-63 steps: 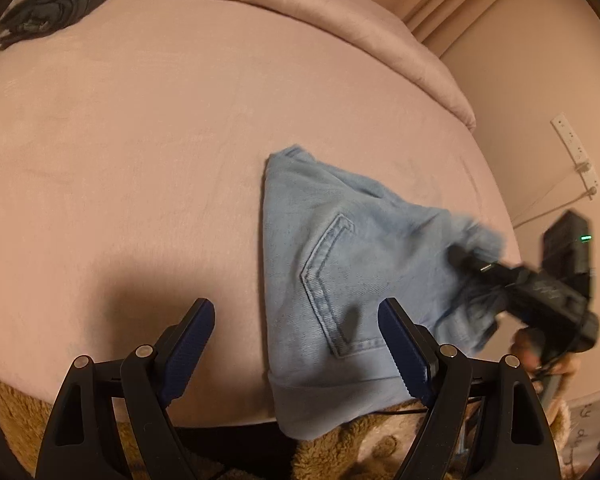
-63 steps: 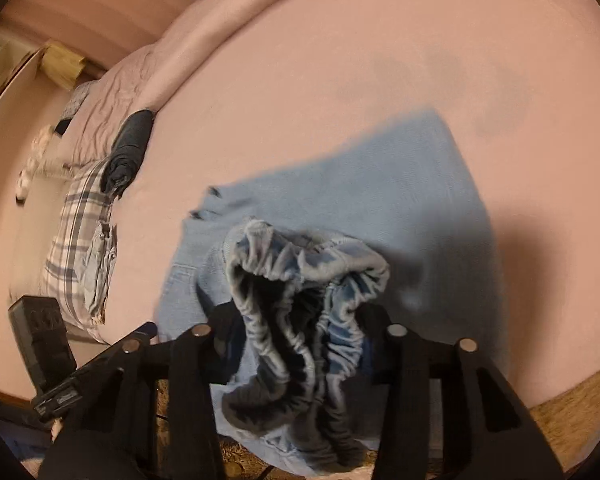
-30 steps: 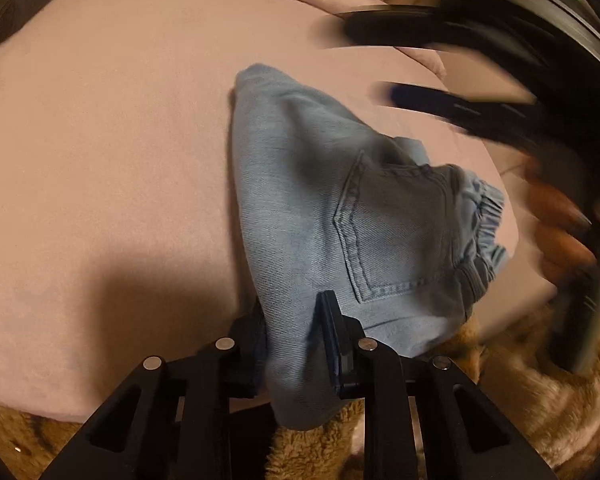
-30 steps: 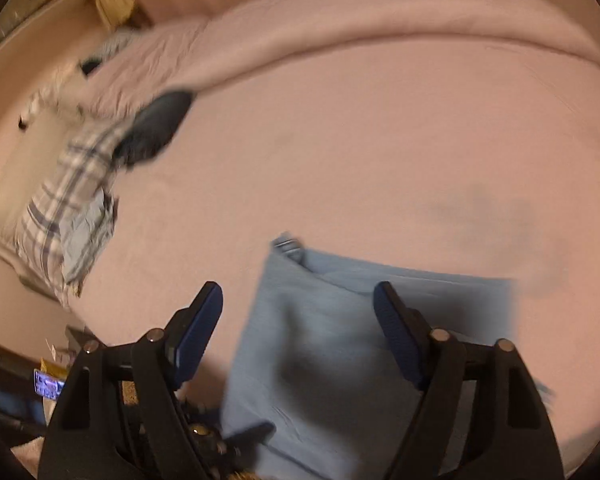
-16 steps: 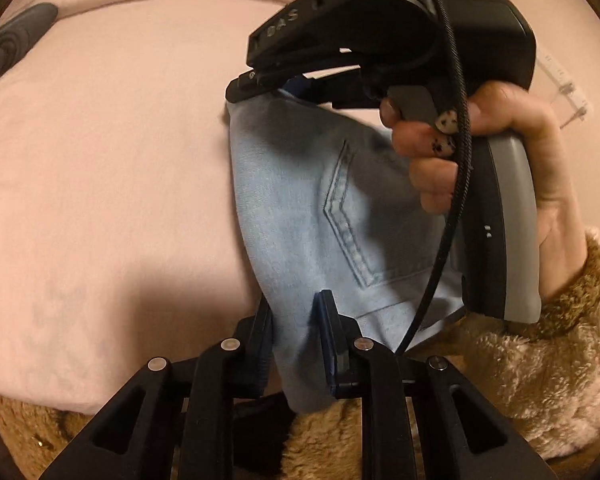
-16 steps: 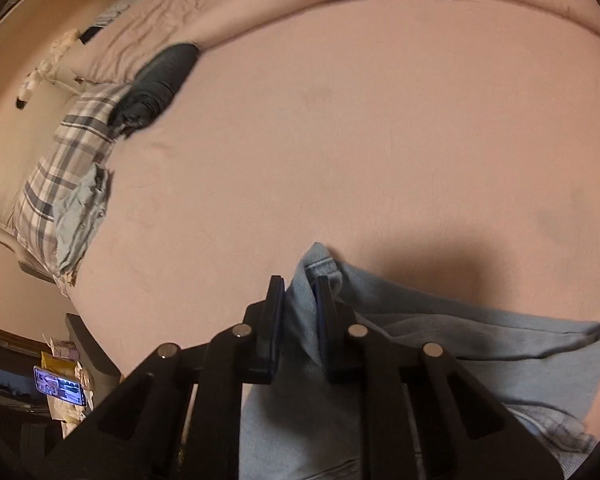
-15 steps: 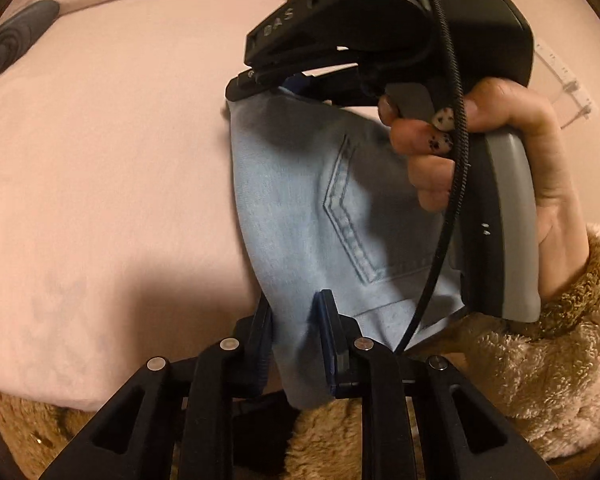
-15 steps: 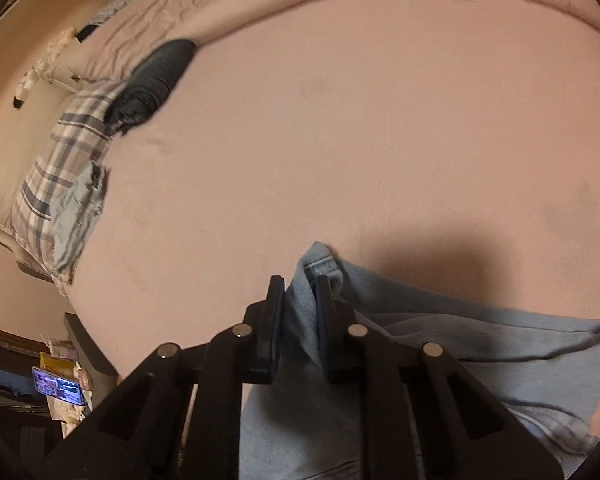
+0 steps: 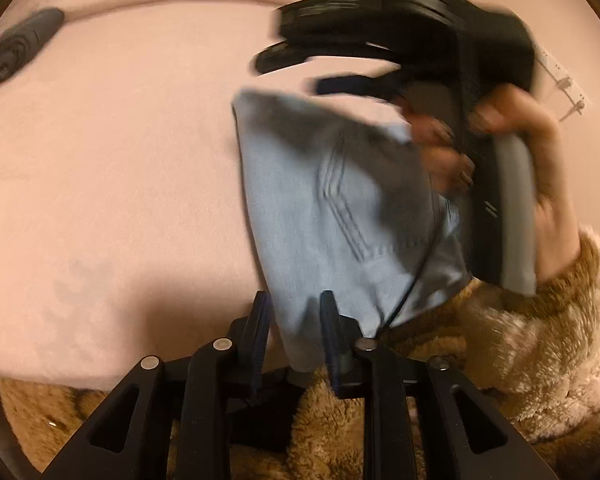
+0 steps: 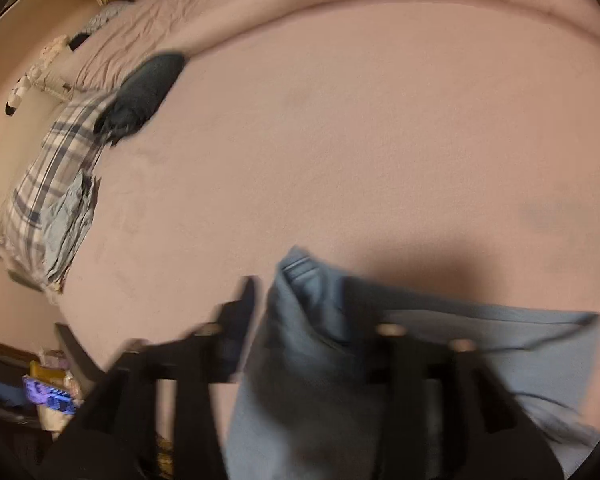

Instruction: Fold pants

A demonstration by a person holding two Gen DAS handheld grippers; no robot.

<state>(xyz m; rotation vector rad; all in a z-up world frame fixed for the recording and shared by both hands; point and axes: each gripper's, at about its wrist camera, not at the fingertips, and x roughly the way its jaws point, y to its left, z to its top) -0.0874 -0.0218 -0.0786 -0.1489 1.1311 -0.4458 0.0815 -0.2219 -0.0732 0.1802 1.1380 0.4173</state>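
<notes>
A pink blanket [image 9: 120, 152] covers the bed, a dark garment [image 10: 148, 92] lying at its ten o'clock edge beside plaid cloth [image 10: 56, 160]. The folded pants [image 9: 332, 216] lie at the bed's near edge. The left tongs [image 9: 294, 320] have just been opening, the pants' corner loose between the parted jaws. The right tongs [image 10: 320, 320], blurred, have just sprung wide astride the far corner, clear of it.

Dim warm light, fisheye-bent edges, heavy motion blur, perhaps soft shadows.
</notes>
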